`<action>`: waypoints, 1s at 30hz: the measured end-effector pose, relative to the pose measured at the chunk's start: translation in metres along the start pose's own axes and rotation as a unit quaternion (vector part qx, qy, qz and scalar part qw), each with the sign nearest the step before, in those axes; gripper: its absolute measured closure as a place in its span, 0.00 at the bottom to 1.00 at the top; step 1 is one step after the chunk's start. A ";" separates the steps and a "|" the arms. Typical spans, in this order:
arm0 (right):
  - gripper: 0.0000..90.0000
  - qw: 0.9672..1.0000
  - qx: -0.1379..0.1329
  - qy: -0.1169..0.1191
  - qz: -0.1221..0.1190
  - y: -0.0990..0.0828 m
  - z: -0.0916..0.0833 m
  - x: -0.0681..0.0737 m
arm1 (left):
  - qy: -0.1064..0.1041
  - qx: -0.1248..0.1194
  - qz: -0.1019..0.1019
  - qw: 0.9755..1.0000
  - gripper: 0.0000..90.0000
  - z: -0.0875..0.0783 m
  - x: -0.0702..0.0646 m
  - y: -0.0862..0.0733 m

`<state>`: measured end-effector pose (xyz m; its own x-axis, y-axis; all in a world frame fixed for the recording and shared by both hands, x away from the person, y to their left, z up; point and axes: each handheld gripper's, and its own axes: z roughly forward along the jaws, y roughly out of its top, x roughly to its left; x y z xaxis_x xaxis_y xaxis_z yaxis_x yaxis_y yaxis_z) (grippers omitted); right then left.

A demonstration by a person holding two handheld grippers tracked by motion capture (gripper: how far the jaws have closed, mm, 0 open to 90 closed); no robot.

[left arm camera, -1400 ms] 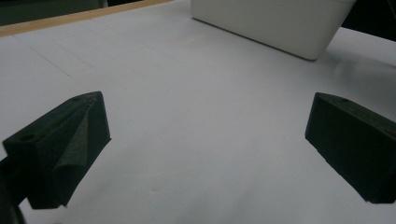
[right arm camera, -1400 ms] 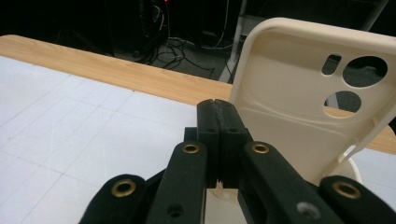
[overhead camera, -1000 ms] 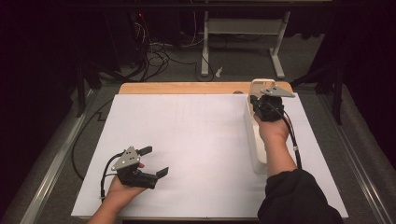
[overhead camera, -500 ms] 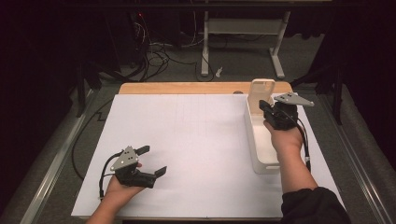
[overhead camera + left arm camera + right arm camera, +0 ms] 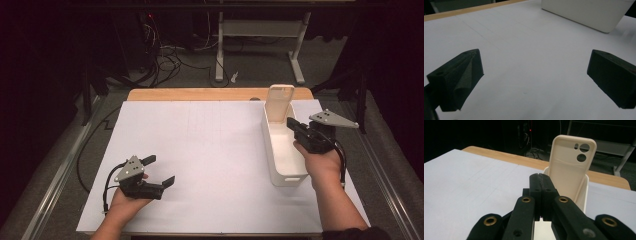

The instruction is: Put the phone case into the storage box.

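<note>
The right gripper (image 5: 295,125) was held with its jaws pressed together on nothing, above the white bin (image 5: 281,150). In the preceding second it had been drawn back from the bin's far end towards its near right edge. The cream phone case (image 5: 277,102) was left upright against that far end, apparently deposited. The left gripper (image 5: 159,172), jaws apart, was kept well left of the bin.

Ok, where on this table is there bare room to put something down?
The white sheet is bare between the left gripper and the white bin, and up to the wooden edge. It is crowded on the right, around the bin, the phone case and the right gripper.
</note>
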<state>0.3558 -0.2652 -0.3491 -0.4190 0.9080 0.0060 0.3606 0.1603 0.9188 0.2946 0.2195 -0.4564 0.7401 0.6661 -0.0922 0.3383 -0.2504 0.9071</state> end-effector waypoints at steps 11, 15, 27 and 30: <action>1.00 1.000 -0.006 0.007 -0.002 -0.027 -0.034 -0.007 | 0.008 0.006 -0.005 1.000 0.02 -0.006 0.001 -0.004; 1.00 1.000 -0.011 0.013 0.005 -0.044 -0.047 -0.010 | 0.013 0.004 -0.006 1.000 0.02 -0.008 0.002 -0.004; 0.99 0.999 -0.039 0.023 0.018 -0.083 -0.074 -0.006 | 0.014 0.004 -0.003 1.000 0.02 -0.007 0.000 -0.003; 0.97 0.999 -0.036 0.024 0.015 -0.085 -0.076 -0.008 | 0.012 0.007 -0.002 1.000 0.02 -0.006 0.001 -0.003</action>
<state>0.2650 -0.3157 -0.3972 -0.4490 0.8921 0.0510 0.3139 0.1041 0.9437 0.2902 0.2252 -0.4568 0.7242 0.6843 -0.0851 0.3489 -0.2572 0.9012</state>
